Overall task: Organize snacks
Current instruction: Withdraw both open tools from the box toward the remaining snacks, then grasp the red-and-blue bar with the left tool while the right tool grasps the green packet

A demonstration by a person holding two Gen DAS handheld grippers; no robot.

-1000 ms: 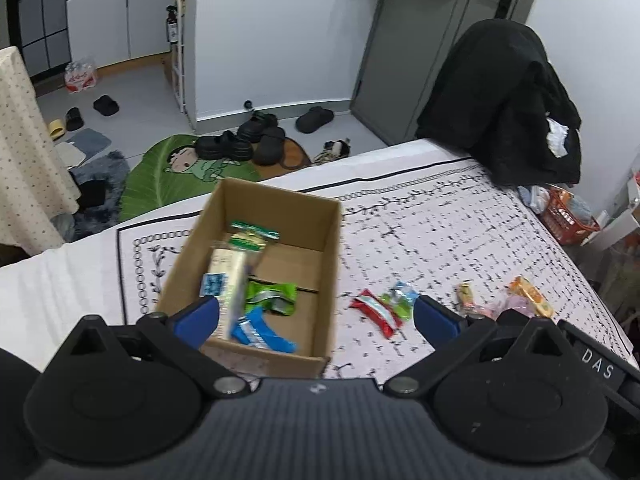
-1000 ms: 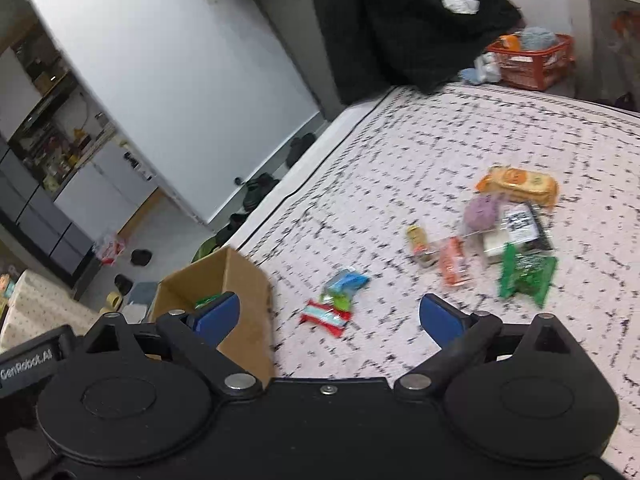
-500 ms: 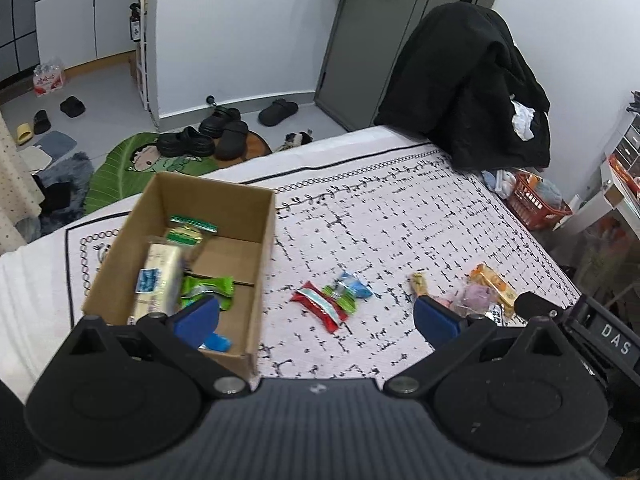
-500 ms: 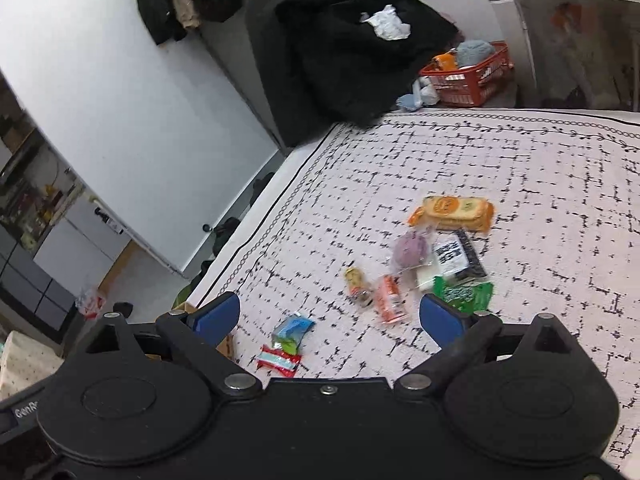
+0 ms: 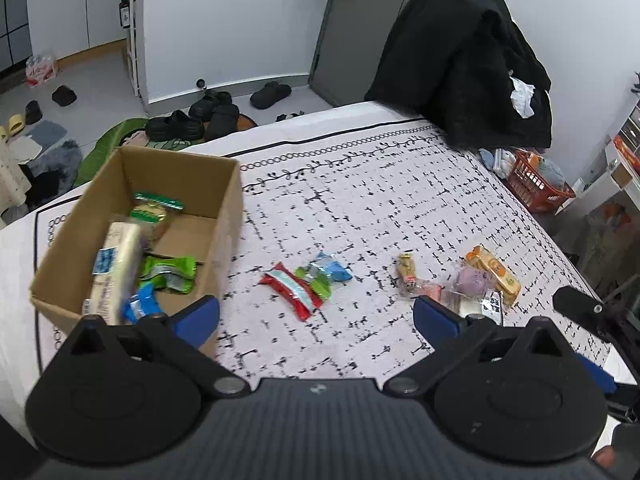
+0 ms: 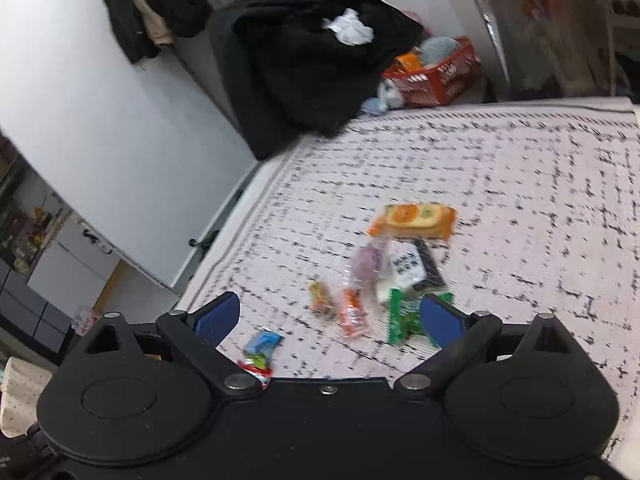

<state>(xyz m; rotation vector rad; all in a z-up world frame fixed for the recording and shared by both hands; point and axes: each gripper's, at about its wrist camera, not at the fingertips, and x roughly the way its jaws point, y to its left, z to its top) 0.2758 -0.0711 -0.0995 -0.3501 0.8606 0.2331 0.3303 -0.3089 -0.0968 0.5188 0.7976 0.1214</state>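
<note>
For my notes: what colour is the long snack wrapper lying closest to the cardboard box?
Red, with a pale stripe: the wrapper shows best in the left wrist view.

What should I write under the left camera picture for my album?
Open left hand-held gripper above a bed, between a box of snacks and loose snacks.

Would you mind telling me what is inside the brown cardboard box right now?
The brown cardboard box holds a long cream packet, a green-topped packet, a bright green wrapper and a blue wrapper. Anything beneath them is hidden.
</note>
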